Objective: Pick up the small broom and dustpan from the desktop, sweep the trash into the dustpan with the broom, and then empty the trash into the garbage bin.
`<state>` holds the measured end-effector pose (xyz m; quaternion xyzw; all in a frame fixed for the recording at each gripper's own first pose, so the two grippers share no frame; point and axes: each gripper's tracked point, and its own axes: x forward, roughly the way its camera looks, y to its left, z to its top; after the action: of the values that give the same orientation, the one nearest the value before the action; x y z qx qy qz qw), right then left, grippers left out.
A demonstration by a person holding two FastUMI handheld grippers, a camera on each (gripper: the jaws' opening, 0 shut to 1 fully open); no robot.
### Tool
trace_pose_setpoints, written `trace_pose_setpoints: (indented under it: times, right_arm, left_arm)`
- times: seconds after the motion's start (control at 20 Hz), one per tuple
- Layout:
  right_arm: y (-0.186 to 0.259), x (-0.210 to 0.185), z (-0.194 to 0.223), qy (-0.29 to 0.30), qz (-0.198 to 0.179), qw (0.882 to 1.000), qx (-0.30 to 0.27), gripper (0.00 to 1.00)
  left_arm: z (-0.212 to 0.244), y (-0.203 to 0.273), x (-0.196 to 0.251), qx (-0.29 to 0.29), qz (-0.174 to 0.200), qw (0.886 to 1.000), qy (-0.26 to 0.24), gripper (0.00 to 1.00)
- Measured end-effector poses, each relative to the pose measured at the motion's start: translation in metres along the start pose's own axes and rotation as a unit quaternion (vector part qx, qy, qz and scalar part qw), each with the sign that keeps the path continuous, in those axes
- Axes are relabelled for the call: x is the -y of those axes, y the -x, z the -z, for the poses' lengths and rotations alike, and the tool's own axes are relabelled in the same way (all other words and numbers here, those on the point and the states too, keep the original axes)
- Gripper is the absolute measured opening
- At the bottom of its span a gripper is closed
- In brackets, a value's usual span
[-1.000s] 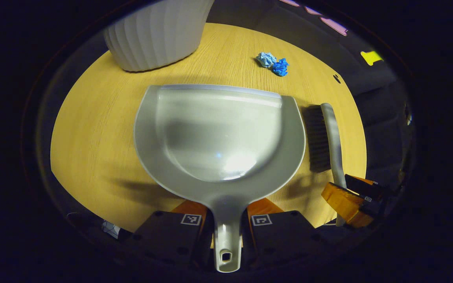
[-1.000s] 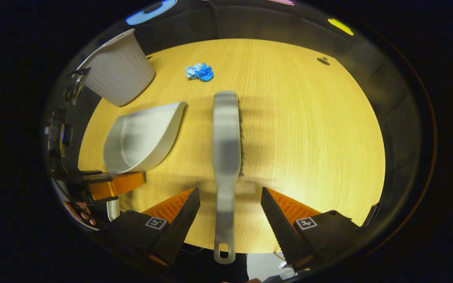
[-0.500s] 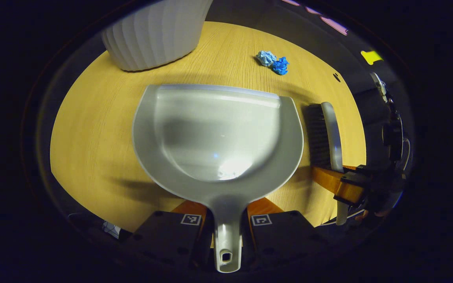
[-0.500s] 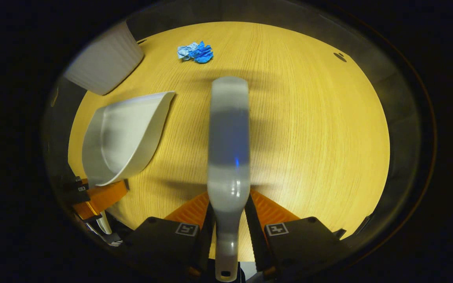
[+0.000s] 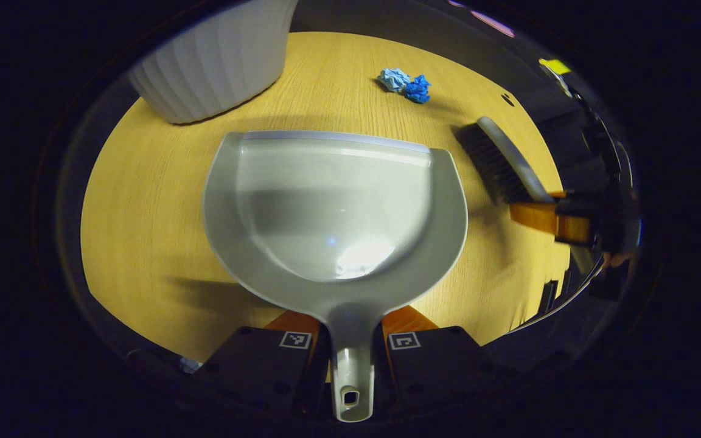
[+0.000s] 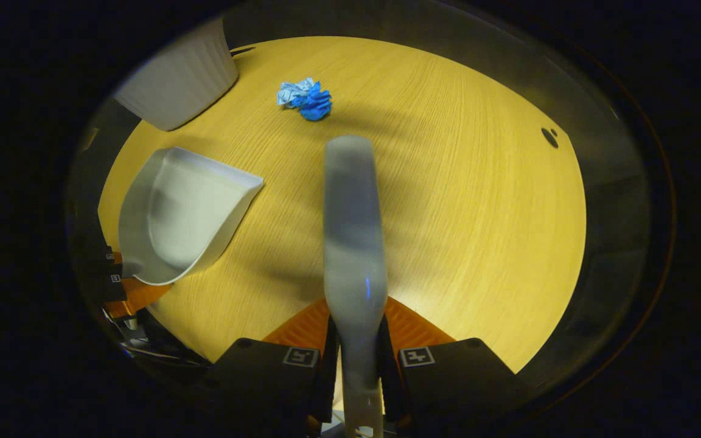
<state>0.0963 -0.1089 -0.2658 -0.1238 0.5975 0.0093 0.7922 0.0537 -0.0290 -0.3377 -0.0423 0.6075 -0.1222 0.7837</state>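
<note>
In the left gripper view, the left gripper [image 5: 351, 350] sits at 6 o'clock with both fingers clamped on the narrow handle of the pale grey plastic dustpan [image 5: 333, 207]. The pan spreads out ahead of the fingers over the light yellow wooden desktop [image 5: 143, 207], its straight lip pointing toward 12 o'clock. At about 3 o'clock the other gripper [image 5: 548, 216] grips the small grey hand broom [image 5: 499, 161] by its handle; the dark bristles face the dustpan, just beside its right edge but apart from it. Farther on, at roughly 1 o'clock, two crumpled blue paper scraps [image 5: 404, 85] lie touching each other on the desktop, well apart from the pan's lip. At 11 o'clock stands the white ribbed garbage bin [image 5: 213, 58], near the pan's far left corner.

In the right gripper view, the right gripper [image 6: 358, 356] at 6 o'clock has both fingers closed on the broom's handle, and the broom's grey back [image 6: 350, 225] runs straight up toward 12 o'clock above the desktop [image 6: 478, 213]. At 9 o'clock the dustpan [image 6: 180, 213] is seen with the left gripper [image 6: 122, 286] at its near end. Beyond the broom's tip, at about 11 o'clock, lie the paper scraps [image 6: 305, 100], near the tip but not touching it. The bin [image 6: 177, 85] stands at 10 to 11 o'clock.
</note>
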Motion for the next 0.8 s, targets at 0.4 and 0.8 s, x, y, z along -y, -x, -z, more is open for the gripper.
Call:
trace_pose_setpoints:
  times: [0.4,0.8]
  right_arm:
    - [-0.018,0.037,-0.118,0.058,0.014,0.997,0.042,0.28]
    - [-0.042,0.032,-0.174,0.255,0.017,0.967,0.02,0.28]
  left_arm:
    - [-0.025,0.014,-0.047,-0.058,-0.052,0.989,-0.128,0.3]
    - [-0.051,0.014,-0.065,-0.08,-0.078,0.972,-0.208,0.3]
